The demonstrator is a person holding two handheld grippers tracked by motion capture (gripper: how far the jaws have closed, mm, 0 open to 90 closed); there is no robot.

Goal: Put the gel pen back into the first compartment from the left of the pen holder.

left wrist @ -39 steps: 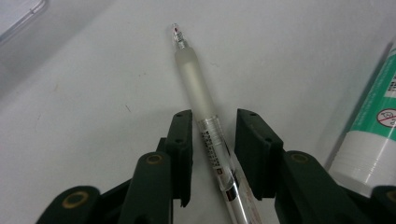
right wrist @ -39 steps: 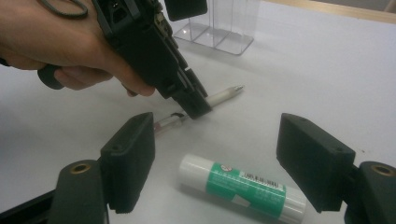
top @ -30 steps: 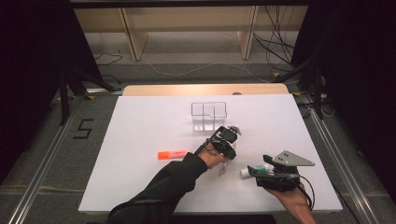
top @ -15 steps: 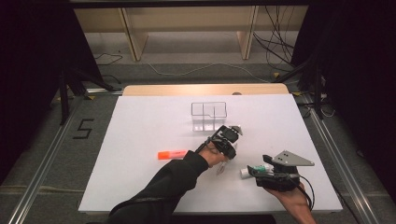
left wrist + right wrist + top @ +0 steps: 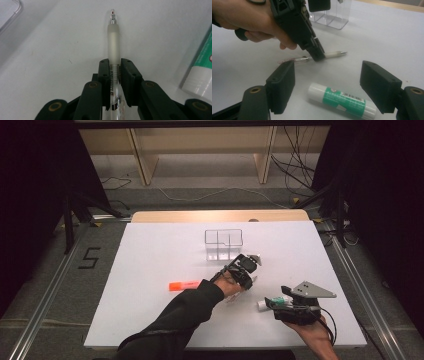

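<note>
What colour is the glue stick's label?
Green, on a white tube: the glue stick shows best in the right gripper view.

Pen left of glue stick

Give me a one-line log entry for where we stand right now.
left hand-held gripper: just closed on clear pen, lying on table | right hand-held gripper: open over glue stick | highlighter: untouched

The pen looks like clear, shiny plastic with a cloudy, frosted grip. The table is matt white. The glue stick looks smooth.
</note>
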